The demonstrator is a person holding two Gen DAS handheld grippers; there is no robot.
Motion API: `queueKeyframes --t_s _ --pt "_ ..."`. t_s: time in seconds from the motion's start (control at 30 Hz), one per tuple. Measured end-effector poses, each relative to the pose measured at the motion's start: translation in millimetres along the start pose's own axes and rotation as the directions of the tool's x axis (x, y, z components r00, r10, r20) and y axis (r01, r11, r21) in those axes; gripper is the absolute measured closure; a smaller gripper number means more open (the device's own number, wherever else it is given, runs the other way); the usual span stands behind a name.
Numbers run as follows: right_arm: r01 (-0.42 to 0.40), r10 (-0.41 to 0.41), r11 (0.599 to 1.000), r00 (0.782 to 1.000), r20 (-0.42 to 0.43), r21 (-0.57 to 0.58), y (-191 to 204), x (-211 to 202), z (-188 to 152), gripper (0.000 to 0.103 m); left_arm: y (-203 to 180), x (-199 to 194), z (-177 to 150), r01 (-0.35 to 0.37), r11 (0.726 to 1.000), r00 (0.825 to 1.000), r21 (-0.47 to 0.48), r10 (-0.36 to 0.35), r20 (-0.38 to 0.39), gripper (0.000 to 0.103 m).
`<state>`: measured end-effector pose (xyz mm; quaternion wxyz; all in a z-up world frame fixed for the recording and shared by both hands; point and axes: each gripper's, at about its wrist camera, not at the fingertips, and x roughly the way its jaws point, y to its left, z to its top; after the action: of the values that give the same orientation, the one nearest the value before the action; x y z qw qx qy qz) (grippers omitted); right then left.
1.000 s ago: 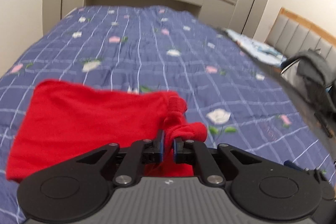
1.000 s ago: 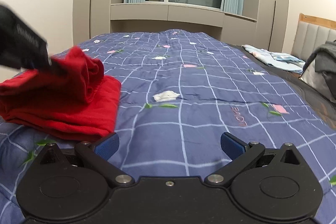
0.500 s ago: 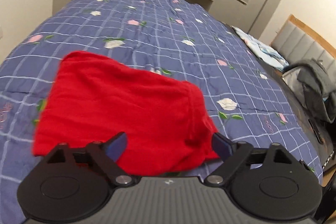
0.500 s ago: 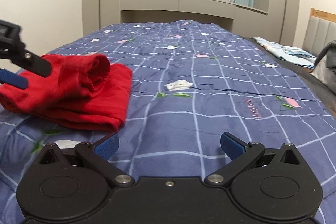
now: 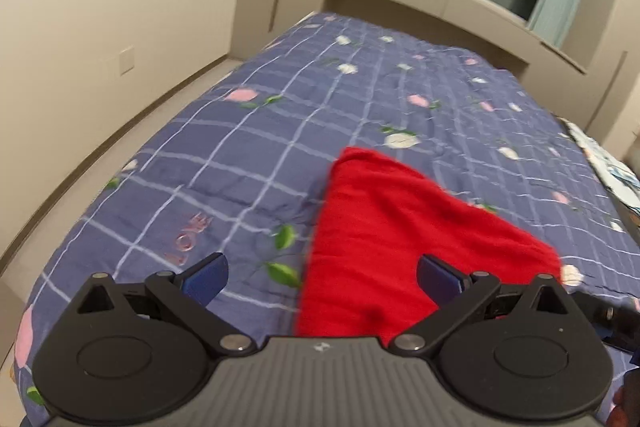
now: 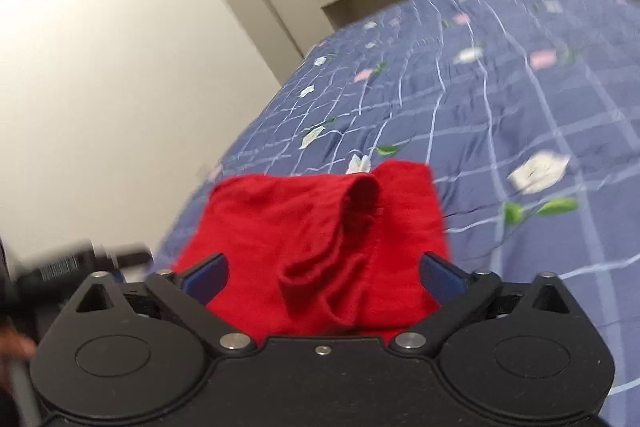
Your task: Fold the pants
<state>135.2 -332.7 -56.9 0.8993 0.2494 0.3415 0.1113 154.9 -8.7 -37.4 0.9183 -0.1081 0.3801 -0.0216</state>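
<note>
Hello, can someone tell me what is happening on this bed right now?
A person is folding red pants on a bed with a blue checked floral quilt, holding a two-finger gripper in each hand. The pants lie in a compact folded bundle, with a loose ridge of cloth on top in the right wrist view. The left gripper is opening and holds nothing. The right gripper is beginning to close, wide apart, pointing at the bundle but not gripping it.

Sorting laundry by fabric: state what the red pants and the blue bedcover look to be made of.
Red pants: soft matte knit, probably cotton jersey or fleece; they slump into thick rounded folds with no sheen.
Blue bedcover: thin woven cloth, likely cotton or polyester, printed with a white grid and flowers; its puffy, puckered surface suggests padding underneath.
</note>
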Motion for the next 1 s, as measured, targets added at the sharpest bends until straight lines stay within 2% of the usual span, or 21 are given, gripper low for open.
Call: queueKeyframes --t_s 0.13,0.27,0.37,0.47,0.5,0.53,0.57,0.63,0.83,0.93,1.0 --pt "0.041 -0.034 0.986 0.998 -0.045 0.16 -2.5 18.8 -4.6 0.023 10.9 14.0 -2.9 -0.007 1.0 0.999 -0.019 0.006 -0.042 0.001" --pt "0.05 -0.036 0.978 0.997 -0.069 0.203 -2.5 27.0 -11.4 0.027 16.5 25.6 -8.8 -0.009 1.0 0.996 -0.013 0.008 -0.09 0.001" --pt "0.031 -0.011 0.962 0.997 -0.073 0.271 -8.4 32.0 -7.8 0.031 20.0 32.1 -14.2 -0.011 1.0 0.991 -0.013 0.009 -0.136 0.001" --pt "-0.016 0.042 0.917 0.997 -0.058 0.398 -20.6 36.6 -0.3 0.033 19.5 33.8 -16.0 -0.018 1.0 0.989 -0.007 0.017 -0.147 0.001" --pt "-0.018 0.046 0.907 0.997 -0.055 0.42 -23.3 37.4 2.6 0.04 18.9 33.3 -15.8 -0.02 1.0 0.989 -0.007 0.018 -0.147 0.001" --pt "-0.014 0.042 0.903 0.998 -0.056 0.429 -24.8 39.2 6.3 0.066 18.2 32.5 -15.4 -0.021 1.0 0.989 -0.007 0.02 -0.147 0.001" --pt "0.006 0.025 0.906 0.997 -0.067 0.423 -24.7 40.3 9.1 0.082 17.4 31.3 -15.4 -0.018 1.0 0.989 -0.01 0.016 -0.145 0.001" --pt "0.032 0.001 0.922 0.996 -0.084 0.386 -20.8 40.9 14.0 0.084 17.0 27.9 -14.0 0.006 1.0 0.99 -0.024 -0.009 -0.141 0.001" --pt "0.007 -0.015 0.977 0.999 0.033 0.214 -1.2 12.8 33.1 0.087 8.7 10.5 -3.6 0.052 0.998 0.996 -0.03 -0.054 -0.078 0.001" --pt "0.055 -0.062 0.991 0.996 0.06 0.12 3.5 -2.0 40.8 0.087 1.6 11.5 0.9 0.045 0.999 0.996 -0.01 -0.045 -0.073 0.001" --pt "0.1 -0.105 0.993 0.993 0.063 0.067 4.2 -6.2 39.9 0.086 -2.2 18.0 -0.8 0.033 0.999 0.995 0.0 -0.033 -0.099 0.001"
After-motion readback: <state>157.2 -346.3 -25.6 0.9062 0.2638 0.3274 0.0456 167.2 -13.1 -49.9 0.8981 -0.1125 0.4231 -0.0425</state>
